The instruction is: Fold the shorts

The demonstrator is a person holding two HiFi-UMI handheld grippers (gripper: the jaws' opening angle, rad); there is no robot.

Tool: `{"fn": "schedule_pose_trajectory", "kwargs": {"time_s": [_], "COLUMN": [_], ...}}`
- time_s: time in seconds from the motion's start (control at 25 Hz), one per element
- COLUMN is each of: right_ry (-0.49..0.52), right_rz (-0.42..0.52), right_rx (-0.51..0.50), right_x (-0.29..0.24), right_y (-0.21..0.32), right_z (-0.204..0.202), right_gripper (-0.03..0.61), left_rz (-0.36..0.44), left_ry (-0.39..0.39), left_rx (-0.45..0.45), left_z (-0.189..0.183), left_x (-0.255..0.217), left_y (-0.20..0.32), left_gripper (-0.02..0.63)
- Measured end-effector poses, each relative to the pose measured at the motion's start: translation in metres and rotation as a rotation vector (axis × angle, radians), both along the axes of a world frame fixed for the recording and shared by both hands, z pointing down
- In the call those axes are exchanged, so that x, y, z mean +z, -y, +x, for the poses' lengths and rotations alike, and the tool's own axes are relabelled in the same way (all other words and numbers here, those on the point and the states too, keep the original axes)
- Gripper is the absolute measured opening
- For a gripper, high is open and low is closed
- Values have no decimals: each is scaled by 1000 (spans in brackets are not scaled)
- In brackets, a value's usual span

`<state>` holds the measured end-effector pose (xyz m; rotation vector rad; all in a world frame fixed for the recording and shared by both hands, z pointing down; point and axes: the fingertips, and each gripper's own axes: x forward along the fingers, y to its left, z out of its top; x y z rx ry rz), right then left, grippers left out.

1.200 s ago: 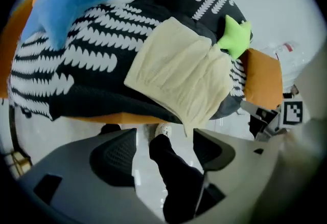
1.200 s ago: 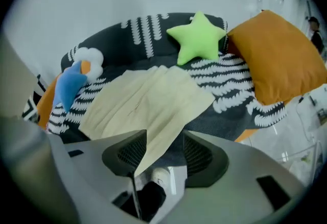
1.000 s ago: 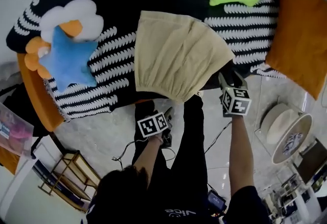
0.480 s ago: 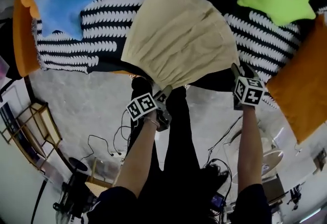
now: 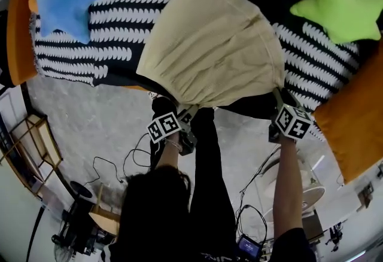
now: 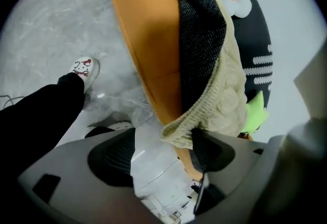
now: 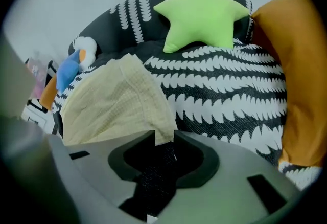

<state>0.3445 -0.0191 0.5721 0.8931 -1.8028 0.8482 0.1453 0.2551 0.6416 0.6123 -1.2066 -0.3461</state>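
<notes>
Between closing right fingers (image 7: 127, 159), shorts (image 7: 115, 103) corner seems pinched; left fingers (image 6: 111, 161) gape, hem beside one.

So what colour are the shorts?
Pale beige, like sand. The shorts show best in the head view, spread on the black-and-white cover.

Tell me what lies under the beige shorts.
A black-and-white patterned cover, over an orange cushion. Anything under the middle of the beige fabric shorts is hidden.
</notes>
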Motion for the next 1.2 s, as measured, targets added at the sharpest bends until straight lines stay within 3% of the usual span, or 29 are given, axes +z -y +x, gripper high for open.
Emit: {"fn": "schedule_pose_trajectory", "kwargs": {"time_s": [0.08,0.2,0.32,0.36,0.48,0.68,0.92,1.2], "right_ry": [5,-21,-45,-63,-97,-84,-124,-66], "right_rz": [-6,43,18,-5,-22,-58,-143,-234], "right_rx": [24,27,-56,-87,-123,-129,-187,-132], "right_x": [2,-4,0,5,10,-13,-36,-61], "right_y": [4,15,12,7,5,11,21,14], "right_z": [4,9,7,5,3,20,42,29], "right_gripper": [96,75,130,128,32,29,31,31], "left_rz": [94,212,240,239,229,223,217,172], "left_ry": [-34,-65,-65,-65,-63,-51,-111,-117], "left_rx": [24,75,68,55,26,2,62,-59], "left_z": [1,3,4,5,7,11,35,24], "left_x": [-1,-9,-14,-15,-22,-56,-88,-106], "left_y": [7,24,31,30,24,13,15,11], "left_gripper": [327,135,62,54,43,41,41,41]}}
